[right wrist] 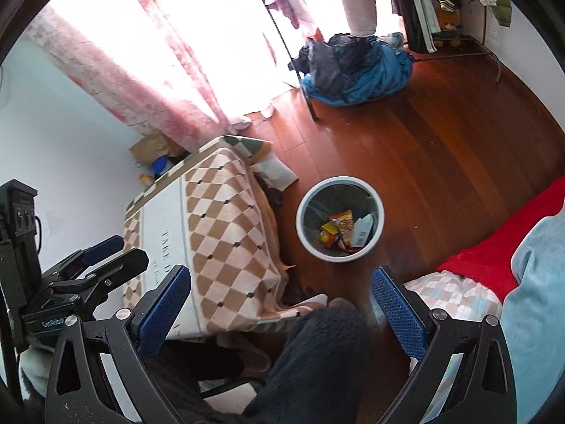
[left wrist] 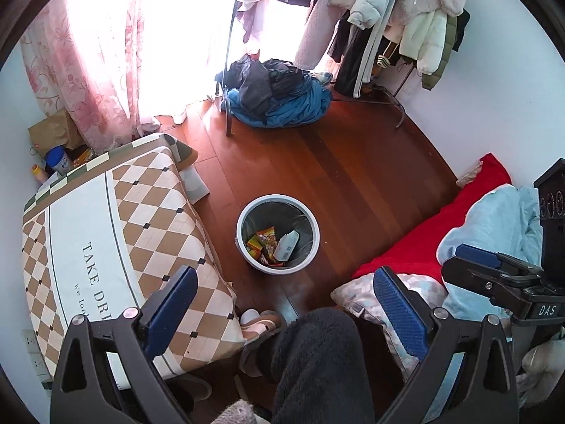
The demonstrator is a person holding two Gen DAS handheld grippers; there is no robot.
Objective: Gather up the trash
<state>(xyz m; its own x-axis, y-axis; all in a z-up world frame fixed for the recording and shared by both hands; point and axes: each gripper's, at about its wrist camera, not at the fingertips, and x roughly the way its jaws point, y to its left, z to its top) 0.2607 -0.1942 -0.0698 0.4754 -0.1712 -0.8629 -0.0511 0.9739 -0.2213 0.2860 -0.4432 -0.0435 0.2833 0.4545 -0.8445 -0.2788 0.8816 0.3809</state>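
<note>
Two fisheye views look down into a bedroom from a seated person's lap. In the left wrist view the left tool (left wrist: 286,304) fills the lower frame, its blue-padded fingers spread wide and holding nothing. The right tool (right wrist: 282,300) in its own view is likewise spread and empty. Each tool also shows at the edge of the other's view, so they are held side by side, raised above the knees.

Just below centre in both views a round pale-grey plastic waste bin with a dark liner (left wrist: 247,213) stands on the reddish-brown wooden floor (left wrist: 353,176). Inside lie the trash: crumpled orange and yellow snack wrappers (left wrist: 266,242) and a white printed packet (left wrist: 287,245). With the wrappers already binned and both tools idle, the collecting looks largely done; no loose litter shows on the open floor.

Left of the bin sits a table draped in a brown-and-cream diamond-patterned cloth (left wrist: 148,205), its corner near the bin. At right is a bed edge with a red blanket (left wrist: 441,226) and a pale blue quilt (left wrist: 494,222). A dark fleece-clad leg (left wrist: 317,360) rises from the bottom, between the tools and the bin. In the upper frame a heap of blue and black clothes (left wrist: 279,95) lies under a rack of hanging coats (left wrist: 399,7), beside pink floral curtains (left wrist: 88,53)
</note>
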